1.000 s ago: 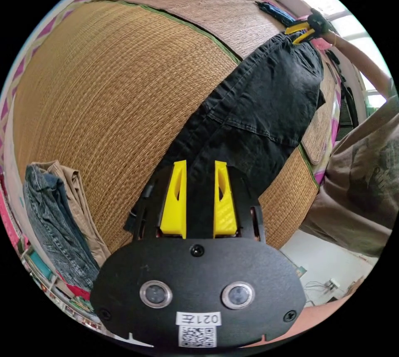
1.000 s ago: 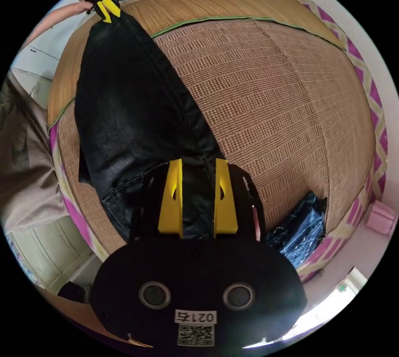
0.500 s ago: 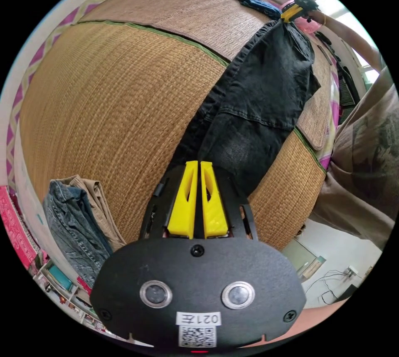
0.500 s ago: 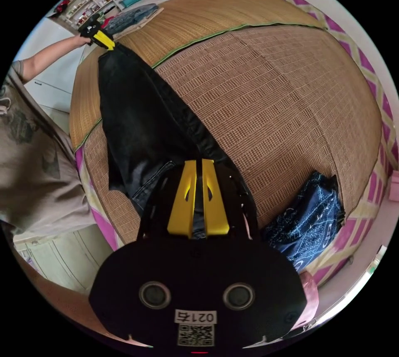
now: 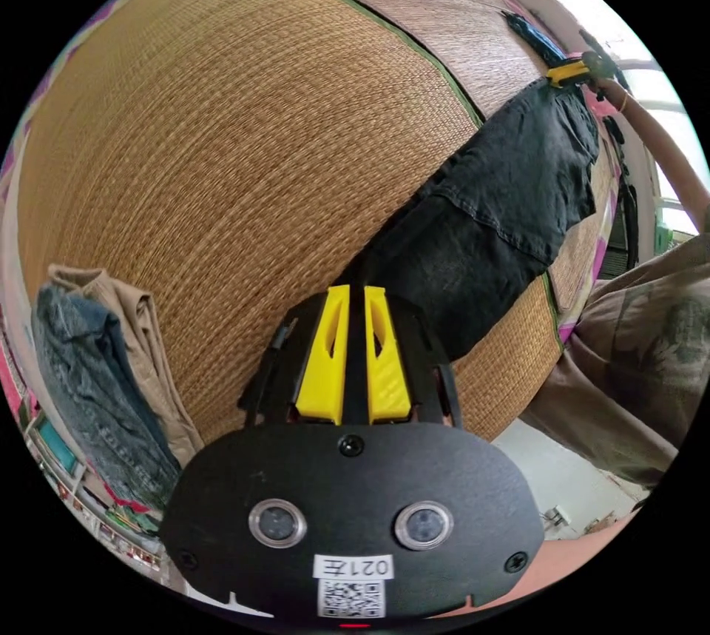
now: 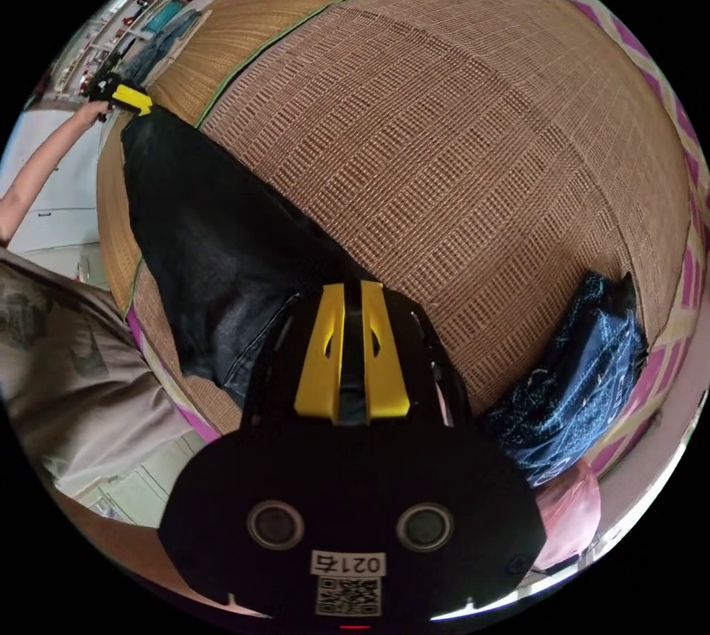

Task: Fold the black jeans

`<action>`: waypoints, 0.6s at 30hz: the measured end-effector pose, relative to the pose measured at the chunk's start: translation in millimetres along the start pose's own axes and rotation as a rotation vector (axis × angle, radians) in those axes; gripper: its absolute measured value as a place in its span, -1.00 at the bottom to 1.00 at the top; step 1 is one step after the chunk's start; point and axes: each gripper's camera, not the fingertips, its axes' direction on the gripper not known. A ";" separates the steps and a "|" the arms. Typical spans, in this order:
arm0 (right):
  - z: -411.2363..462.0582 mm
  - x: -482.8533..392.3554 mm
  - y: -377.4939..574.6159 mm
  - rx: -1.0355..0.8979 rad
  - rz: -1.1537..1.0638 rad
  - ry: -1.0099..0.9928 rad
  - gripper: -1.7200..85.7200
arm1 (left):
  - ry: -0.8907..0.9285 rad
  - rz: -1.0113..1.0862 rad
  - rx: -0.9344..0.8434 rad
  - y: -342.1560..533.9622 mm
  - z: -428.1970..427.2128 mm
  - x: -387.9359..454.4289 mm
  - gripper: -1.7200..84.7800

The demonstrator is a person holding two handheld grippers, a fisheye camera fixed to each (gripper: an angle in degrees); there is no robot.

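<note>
Fingers of the left gripper (image 5: 355, 302) were nearly together, clamped on one end of the black jeans (image 5: 488, 220); fingers of the right gripper (image 6: 353, 298) were likewise pinched on dark cloth at the opposite end. In the left gripper view the right gripper (image 5: 568, 72) appeared far off at the other end of the garment, and in the right gripper view the left gripper (image 6: 132, 100) appeared in the same way. The jeans were thus stretched between the two grippers, their long axis running straight from one pair of fingers to the other, above and along the near edge of the woven mat (image 5: 222, 146) on the bed, beside the person's shirt (image 6: 66, 361). Neither hand was nearer the garment; each held one end, so the coming fold appeared to depend on bringing the ends toward each other or laying the span down on the mat.

Hidden or unclear: which end was the waistband could not be told with certainty; how much of the cloth rested on the mat was hard to judge through the fisheye. A stack of folded trousers (image 5: 96, 383) lay at one edge of the mat, a dark blue garment (image 6: 577, 368) at another.
</note>
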 end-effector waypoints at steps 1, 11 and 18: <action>-9.5 -3.6 9.8 0.045 0.035 0.022 -0.85 | -0.008 -0.017 0.012 10.2 -0.1 0.1 -0.85; 62.3 -162.2 50.2 0.040 -0.236 0.351 -0.97 | 0.023 -0.462 0.320 215.2 49.2 60.1 -0.87; 76.0 -154.1 105.4 0.158 0.060 0.312 -0.98 | 0.311 -0.839 0.541 343.5 137.0 84.1 -0.86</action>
